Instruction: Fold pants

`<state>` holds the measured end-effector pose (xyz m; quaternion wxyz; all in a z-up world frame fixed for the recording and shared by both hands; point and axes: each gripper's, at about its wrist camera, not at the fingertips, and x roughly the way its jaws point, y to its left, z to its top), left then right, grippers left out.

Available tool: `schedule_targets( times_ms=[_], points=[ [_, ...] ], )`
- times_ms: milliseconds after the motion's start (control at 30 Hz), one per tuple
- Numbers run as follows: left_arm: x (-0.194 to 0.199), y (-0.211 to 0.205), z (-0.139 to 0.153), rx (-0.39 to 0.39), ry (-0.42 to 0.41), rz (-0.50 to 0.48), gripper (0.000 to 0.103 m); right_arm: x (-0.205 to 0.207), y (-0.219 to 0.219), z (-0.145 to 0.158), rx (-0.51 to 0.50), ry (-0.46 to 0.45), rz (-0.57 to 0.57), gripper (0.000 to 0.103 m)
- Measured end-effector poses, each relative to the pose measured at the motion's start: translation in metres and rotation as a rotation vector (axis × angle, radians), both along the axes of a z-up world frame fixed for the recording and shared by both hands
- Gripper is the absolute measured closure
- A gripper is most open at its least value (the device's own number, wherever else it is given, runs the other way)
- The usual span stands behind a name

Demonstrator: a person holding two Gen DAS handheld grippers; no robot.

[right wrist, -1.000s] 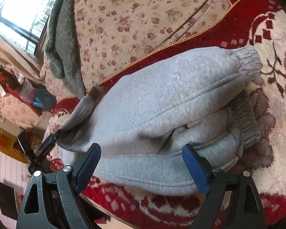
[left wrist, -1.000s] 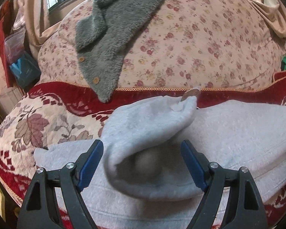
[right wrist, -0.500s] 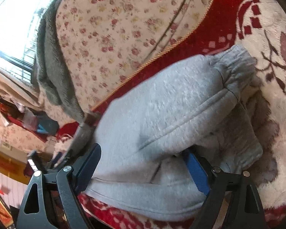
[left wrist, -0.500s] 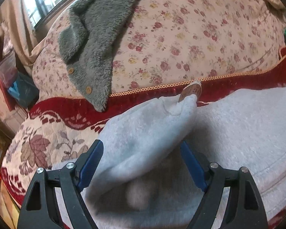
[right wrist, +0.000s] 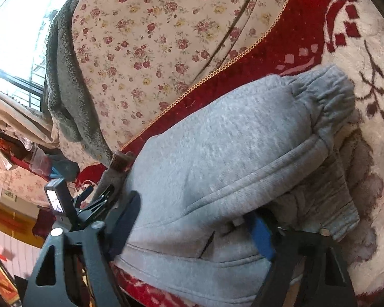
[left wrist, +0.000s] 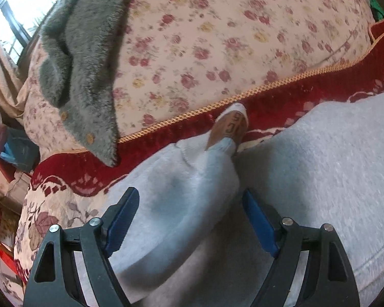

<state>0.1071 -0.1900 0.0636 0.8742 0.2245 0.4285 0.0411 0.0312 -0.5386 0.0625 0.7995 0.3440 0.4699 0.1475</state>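
Observation:
The grey sweatpants (right wrist: pixel 230 158) lie folded in layers on a red and cream floral blanket (right wrist: pixel 366 38), cuffs (right wrist: pixel 327 97) at the right. In the left wrist view a raised fold of the pants (left wrist: pixel 187 186) with a brown label (left wrist: pixel 230 128) at its tip sits between the fingers of my left gripper (left wrist: pixel 192 220), which is open around it. My right gripper (right wrist: pixel 194 227) is open, its fingers pushed around the near edge of the folded stack. The left gripper also shows in the right wrist view (right wrist: pixel 99 199).
A floral cushion (left wrist: pixel 230 38) rises behind the blanket, with a grey fleece garment (left wrist: pixel 89 58) draped over it. A window (right wrist: pixel 15 25) is at the far left. Cluttered shelves and bags (right wrist: pixel 25 158) stand left of the couch.
Both grippers have moved forward into the pants. The raised fold now lies between the left fingers, and the right fingers have slid around the stack's near edge.

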Motion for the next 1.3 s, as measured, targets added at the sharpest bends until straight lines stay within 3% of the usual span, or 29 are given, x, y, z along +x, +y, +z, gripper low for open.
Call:
schedule_targets(
  times_ms=[67, 100, 167, 467, 700, 867, 1000, 1067, 1233, 1300],
  points=[
    [0.004, 0.002, -0.005, -0.042, 0.031, -0.008, 0.079, 0.002, -0.002, -0.003, -0.028, 0.014, -0.005, 0.055],
    [0.005, 0.004, -0.006, -0.064, 0.045, -0.004, 0.086, 0.003, -0.004, -0.004, -0.020, 0.014, -0.005, 0.059],
    [0.004, 0.008, -0.006, -0.088, 0.040, 0.002, 0.092, 0.003, -0.007, -0.006, -0.009, 0.018, -0.009, 0.064],
    [-0.013, 0.046, 0.040, -0.216, -0.072, 0.049, 0.092, -0.009, -0.005, 0.002, -0.008, 0.040, 0.004, 0.064],
    [-0.027, 0.089, 0.100, -0.293, -0.170, 0.107, 0.093, 0.002, -0.001, 0.008, 0.046, 0.042, -0.011, 0.064],
    [-0.034, 0.130, 0.124, -0.349, -0.212, 0.174, 0.093, -0.001, 0.001, 0.020, 0.023, -0.023, 0.038, 0.080],
    [-0.040, 0.153, 0.118, -0.415, -0.191, 0.220, 0.093, 0.008, 0.002, -0.001, 0.104, 0.061, 0.015, 0.075],
    [-0.045, 0.161, 0.109, -0.434, -0.174, 0.241, 0.093, 0.013, 0.010, -0.016, 0.111, 0.127, 0.013, 0.066],
    [-0.058, 0.192, 0.093, -0.492, -0.159, 0.307, 0.093, 0.017, 0.038, -0.009, 0.048, 0.047, 0.060, 0.064],
    [-0.064, 0.206, 0.090, -0.519, -0.165, 0.343, 0.093, 0.021, 0.041, -0.013, 0.064, 0.032, 0.062, 0.069]
  ],
)
